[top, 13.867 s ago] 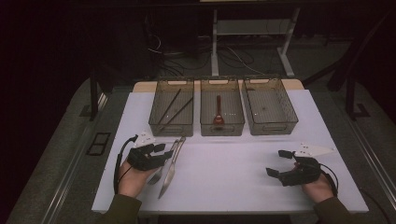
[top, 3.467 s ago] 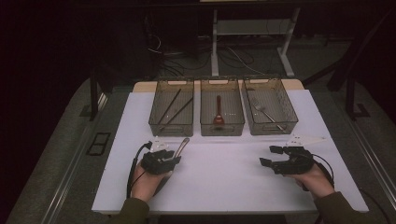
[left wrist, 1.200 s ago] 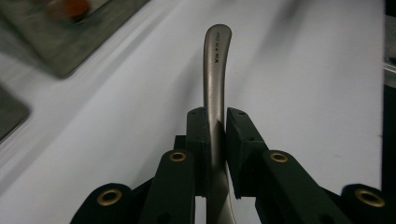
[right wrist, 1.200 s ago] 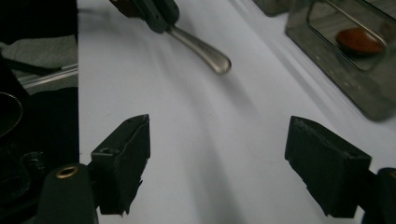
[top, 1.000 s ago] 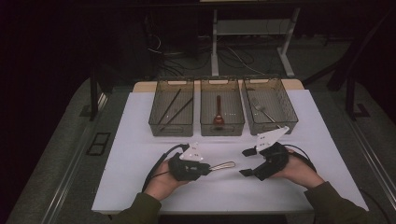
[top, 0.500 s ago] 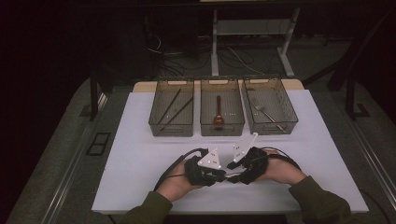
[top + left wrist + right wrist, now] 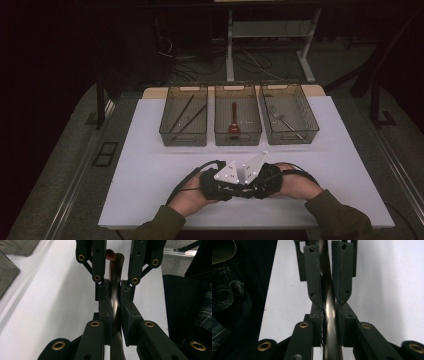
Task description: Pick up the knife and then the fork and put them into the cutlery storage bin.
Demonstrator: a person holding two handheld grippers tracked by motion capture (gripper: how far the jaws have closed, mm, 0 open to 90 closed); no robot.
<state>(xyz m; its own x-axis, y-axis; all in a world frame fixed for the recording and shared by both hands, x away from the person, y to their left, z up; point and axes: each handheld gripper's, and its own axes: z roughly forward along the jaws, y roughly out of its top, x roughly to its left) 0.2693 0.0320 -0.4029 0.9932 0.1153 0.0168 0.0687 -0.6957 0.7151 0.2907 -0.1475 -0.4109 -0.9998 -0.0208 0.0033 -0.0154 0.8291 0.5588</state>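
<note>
- Metal, a slim utensil handle (image 7: pixel 115 302) sat pinched between both claws above the counter (image 7: pixel 150 170), near its front edge.
- Left claw (image 7: pixel 115 307) was clamped on it; right claw (image 7: pixel 329 312) was clamped on it too, facing the other, likely for a hand-over.
- Three bins (image 7: pixel 238 120) stood behind, holding sorted cutlery, so this piece probably belonged in one.

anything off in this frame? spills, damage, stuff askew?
Nothing spilled or damaged. One oddity: both grippers clamp the same metal utensil at once, left gripper and right gripper nose to nose over the table. The three bins stand straight in their row.
</note>
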